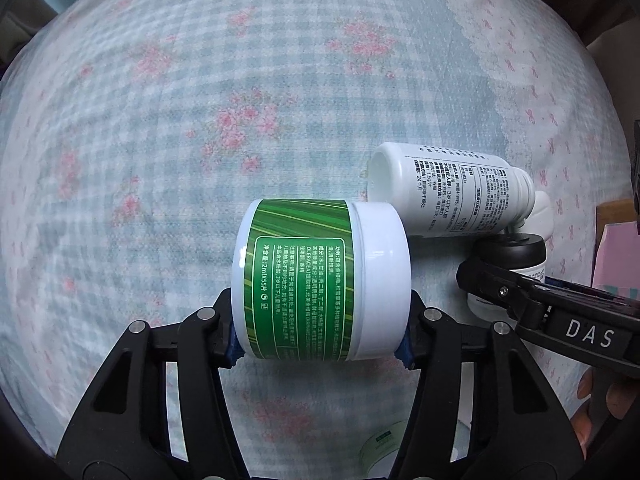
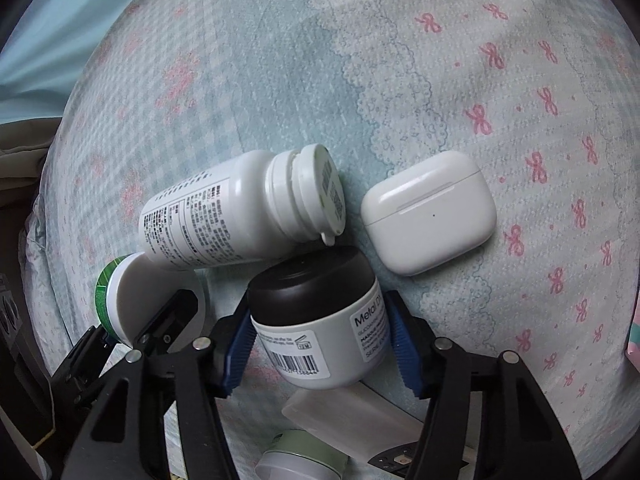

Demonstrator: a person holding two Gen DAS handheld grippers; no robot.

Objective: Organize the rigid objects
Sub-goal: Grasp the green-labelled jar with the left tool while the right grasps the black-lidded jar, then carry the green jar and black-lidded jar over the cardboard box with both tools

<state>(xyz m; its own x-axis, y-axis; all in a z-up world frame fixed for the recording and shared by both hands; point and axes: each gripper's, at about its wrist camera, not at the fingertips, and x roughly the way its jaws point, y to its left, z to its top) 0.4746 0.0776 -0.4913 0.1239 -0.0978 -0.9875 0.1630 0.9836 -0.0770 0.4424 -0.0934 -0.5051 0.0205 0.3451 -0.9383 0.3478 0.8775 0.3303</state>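
Note:
My left gripper (image 1: pixel 320 340) is shut on a green-labelled white jar (image 1: pixel 320 280), held on its side above the bedsheet; the jar also shows in the right wrist view (image 2: pixel 120 300). My right gripper (image 2: pixel 320 344) is shut on a black-lidded grey jar (image 2: pixel 320 320), tilted. That jar shows in the left wrist view (image 1: pixel 516 256) between the right gripper's fingers (image 1: pixel 492 284). A white pill bottle (image 2: pixel 240 208) lies on its side just beyond both jars, touching the black lid; it also shows in the left wrist view (image 1: pixel 452 188).
A white earbuds case (image 2: pixel 428 212) lies right of the pill bottle. A white bar (image 2: pixel 352 412) and a pale green tin (image 2: pixel 304 456) lie under my right gripper. The patterned bedsheet (image 1: pixel 200 120) stretches far and left. A pink box (image 1: pixel 612 256) sits at right.

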